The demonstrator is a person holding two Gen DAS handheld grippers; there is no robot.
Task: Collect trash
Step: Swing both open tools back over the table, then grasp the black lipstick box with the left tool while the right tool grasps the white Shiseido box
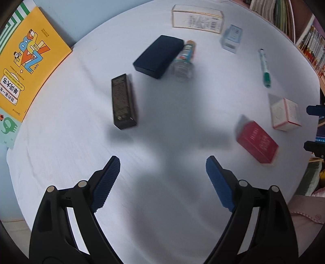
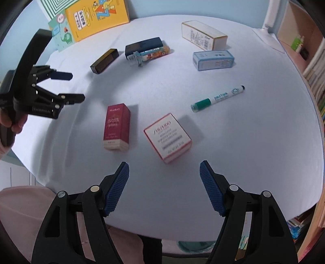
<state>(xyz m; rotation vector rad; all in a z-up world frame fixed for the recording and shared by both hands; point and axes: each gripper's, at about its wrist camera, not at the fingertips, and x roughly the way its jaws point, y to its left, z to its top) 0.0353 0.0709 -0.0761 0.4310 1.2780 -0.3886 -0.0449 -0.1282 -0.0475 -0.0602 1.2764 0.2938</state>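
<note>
My left gripper (image 1: pixel 162 164) is open and empty above the white round table (image 1: pixel 61 132); it also shows in the right wrist view (image 2: pixel 76 87). My right gripper (image 2: pixel 164 168) is open and empty near the table's front edge, just short of a white and red box (image 2: pixel 167 138). A red box (image 2: pixel 117 127) lies left of it, also in the left wrist view (image 1: pixel 257 142). Farther off lie a dark brown box (image 1: pixel 122 101), a navy box (image 1: pixel 158 55), an empty clear bottle (image 1: pixel 183 61) and a green marker (image 2: pixel 217 98).
A white and gold box (image 2: pixel 204 35) and a pale blue box (image 2: pixel 213 60) lie at the far side. Yellow and green children's books (image 2: pixel 97 17) lean at the back left. Bookshelves (image 2: pixel 312 71) stand on the right. A teal bin (image 2: pixel 195 245) sits below the table's front edge.
</note>
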